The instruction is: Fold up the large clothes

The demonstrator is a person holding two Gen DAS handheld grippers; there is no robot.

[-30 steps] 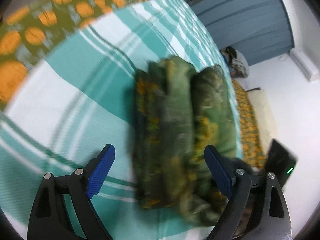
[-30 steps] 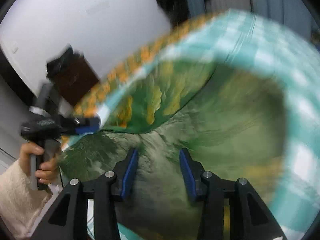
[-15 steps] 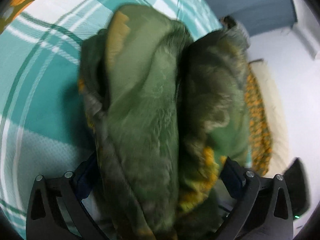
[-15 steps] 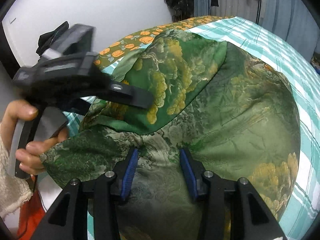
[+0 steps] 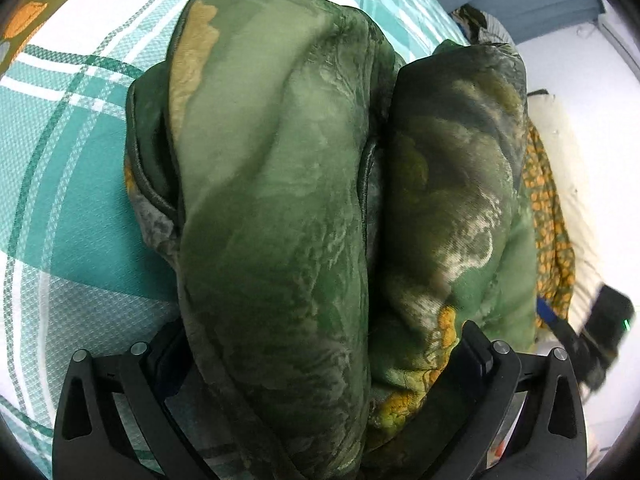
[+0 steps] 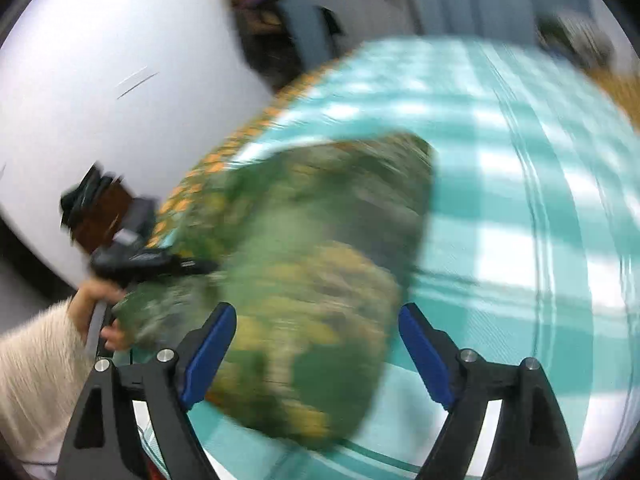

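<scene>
On the bed, over the teal plaid sheet [image 5: 76,184], the folded green brocade garment [image 5: 280,208] lies as a thick bundle, doubled into two fat rolls side by side. My left gripper [image 5: 320,364] has its fingers spread as wide as they go, and the near end of the bundle sits between them; the pads are buried under cloth, so I think they are not yet pressing, but I cannot be sure. My right gripper [image 6: 316,354] is opening, its blue pads [image 6: 208,350] bare and clear of the garment, which lies just ahead of them in a badly smeared view.

What could go wrong: if I close the left fingers on only the top roll, the lower layers stay behind and the fold slides apart when I lift. The satin-like cloth looks slippery, so a shallow bite may slip. With the right gripper letting go, the far side has nothing holding it and may spring open.

No brand, label or writing is readable in either view.
</scene>
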